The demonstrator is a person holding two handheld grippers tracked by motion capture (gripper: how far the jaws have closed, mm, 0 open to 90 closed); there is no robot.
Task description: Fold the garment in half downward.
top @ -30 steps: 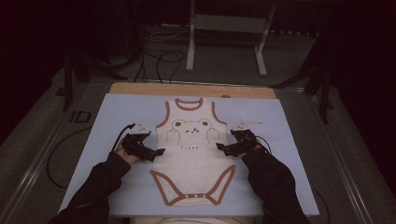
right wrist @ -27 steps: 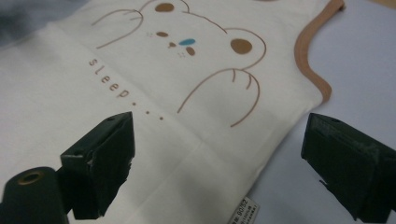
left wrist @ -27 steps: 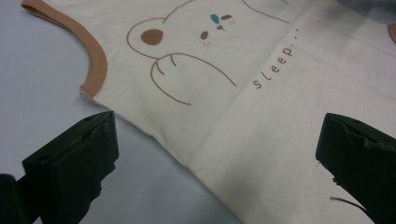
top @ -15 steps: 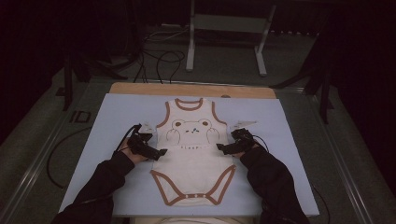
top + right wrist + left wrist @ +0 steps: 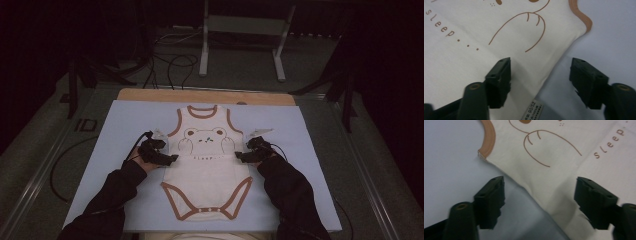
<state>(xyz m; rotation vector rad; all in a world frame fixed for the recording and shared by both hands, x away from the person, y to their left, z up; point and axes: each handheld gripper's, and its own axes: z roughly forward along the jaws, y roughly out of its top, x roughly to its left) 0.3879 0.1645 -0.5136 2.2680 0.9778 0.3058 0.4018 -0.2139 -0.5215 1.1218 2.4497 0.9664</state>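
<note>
- both grippers, left gripper (image 5: 172, 159) and right gripper (image 5: 239, 157), have just been closing, jaws half open straddling the bodysuit (image 5: 207, 175) side seams mid-frame, nothing pinched yet
- sink the pads to the blue mat (image 5: 125, 125), catch both layers evenly

Pale blue mat (image 5: 110, 130) on a wooden table (image 5: 150, 95), cream bodysuit (image 5: 207, 175) flat on it.

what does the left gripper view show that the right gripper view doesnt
Left gripper view: the left gripper, whose jaws have just been closing, straddles the bodysuit's side edge below a brown armhole trim, one jaw over the blue mat.

Right gripper view: the right gripper, jaws also just closing and apart, straddles the opposite edge, with a size label between them.

Both: the cream bodysuit, a bear paw outline, and "sleep" lettering. Neither gripper's pads press the cloth yet.
</note>
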